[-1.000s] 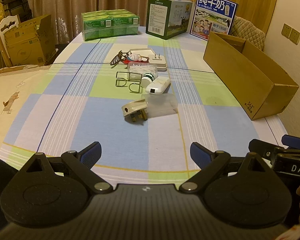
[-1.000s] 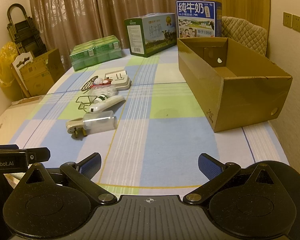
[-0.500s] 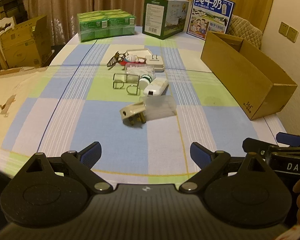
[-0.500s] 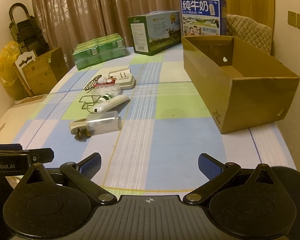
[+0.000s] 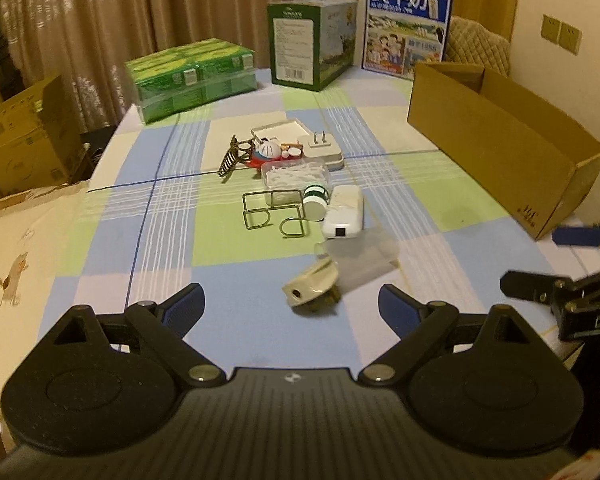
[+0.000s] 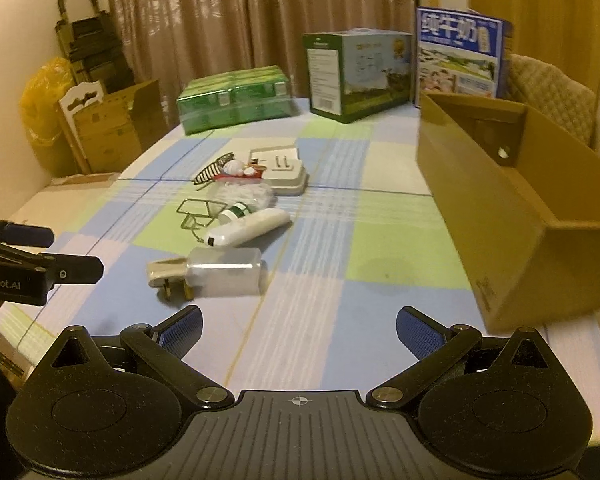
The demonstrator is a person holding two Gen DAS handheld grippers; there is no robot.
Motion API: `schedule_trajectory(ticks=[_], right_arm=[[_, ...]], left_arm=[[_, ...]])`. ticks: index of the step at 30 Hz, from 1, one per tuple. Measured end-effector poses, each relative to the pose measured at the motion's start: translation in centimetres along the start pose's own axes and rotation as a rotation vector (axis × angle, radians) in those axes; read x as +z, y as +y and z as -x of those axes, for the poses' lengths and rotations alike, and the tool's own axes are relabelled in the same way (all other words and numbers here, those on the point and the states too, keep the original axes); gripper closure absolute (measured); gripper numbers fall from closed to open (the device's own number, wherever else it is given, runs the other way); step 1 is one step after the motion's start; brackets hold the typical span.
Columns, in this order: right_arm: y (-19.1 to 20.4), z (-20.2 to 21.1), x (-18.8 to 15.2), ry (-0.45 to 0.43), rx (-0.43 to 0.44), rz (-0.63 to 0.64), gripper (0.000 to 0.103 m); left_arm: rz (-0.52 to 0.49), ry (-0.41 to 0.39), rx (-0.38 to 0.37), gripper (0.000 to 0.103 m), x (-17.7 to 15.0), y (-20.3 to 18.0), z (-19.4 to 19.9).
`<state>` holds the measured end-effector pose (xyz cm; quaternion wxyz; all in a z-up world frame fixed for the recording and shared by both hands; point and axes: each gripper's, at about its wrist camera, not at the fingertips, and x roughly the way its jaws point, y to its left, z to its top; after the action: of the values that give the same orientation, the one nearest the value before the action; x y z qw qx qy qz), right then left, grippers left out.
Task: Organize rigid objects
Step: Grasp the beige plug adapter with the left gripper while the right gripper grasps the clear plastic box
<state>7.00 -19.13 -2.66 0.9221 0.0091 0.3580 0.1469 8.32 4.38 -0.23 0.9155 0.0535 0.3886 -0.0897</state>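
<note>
A pile of small items lies mid-table: a beige plug (image 5: 310, 288), a frosted plastic case (image 5: 360, 256), a white charger (image 5: 344, 212), a small green-and-white bottle (image 5: 315, 202), a wire holder (image 5: 272, 214), a clear box of white picks (image 5: 296, 172) and a white adapter (image 5: 322, 148). My left gripper (image 5: 290, 308) is wide, its jaws closing slightly; the plug lies just ahead, untouched by the pads. My right gripper (image 6: 300, 326) is open and empty, with the plug (image 6: 166, 274) and case (image 6: 224, 272) ahead to its left.
An open cardboard box (image 5: 500, 148) stands along the table's right side. Green packs (image 5: 192, 76), a green carton (image 5: 312, 44) and a blue milk carton (image 5: 408, 24) line the far edge. Checked cloth (image 6: 320, 320) lies under the right gripper.
Both grippers have moved forward over the table toward the pile, so the plug and frosted case now sit much closer to the fingertips. Nothing has been picked up.
</note>
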Motion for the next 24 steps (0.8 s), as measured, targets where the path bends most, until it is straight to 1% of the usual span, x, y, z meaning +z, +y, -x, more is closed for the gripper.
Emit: schedule_trajectory(ticks=[2,5,7,9,12,15,16,18,21,24], right_arm=[[0.1,-1.3,0.5,0.005,0.01,0.004,0.002],[0.3,-3.3,1.2,0.013,0.022,0.017,0.002],[0.2,-4.4,1.6,0.019,0.024,0.023,0.002],[0.1,-5.6,1.8,0.028,0.027,0.025,0.002],[-0.1,-7.2,2.0,0.05,0.044,0.014,0.002],[0.0,-8.3,2.0,0.07,0.064,0.004,0.002],[0.0,-8.6,2.0,0.076,0.07,0.002,0.002],[0.2,-9.2,2.1,0.079,0.075,0.003,0.002],[0.1,-10.0,2.5,0.079,0.078,-0.001,0.002],[0.2,-10.6,2.9,0.073,0.09,-0.006,0.003]], left_arm=[[-0.024,0.014,-0.02,0.013,0.2,0.6,-1.4],[-0.068,0.024,-0.08,0.017,0.3,1.2,-3.3],[-0.137,0.025,-0.127,0.023,0.2,1.1,-4.6],[-0.207,0.029,-0.146,0.035,0.0,0.8,-5.8],[-0.266,0.037,-0.17,0.045,-0.2,0.2,-7.5],[-0.264,0.047,-0.198,0.052,-0.2,0.2,-8.9],[-0.254,0.052,-0.207,0.052,-0.1,0.3,-9.3],[-0.232,0.069,-0.222,0.058,0.0,0.5,-10.1],[-0.201,0.093,-0.249,0.062,0.0,1.0,-10.7],[-0.179,0.094,-0.256,0.064,0.1,1.4,-10.7]])
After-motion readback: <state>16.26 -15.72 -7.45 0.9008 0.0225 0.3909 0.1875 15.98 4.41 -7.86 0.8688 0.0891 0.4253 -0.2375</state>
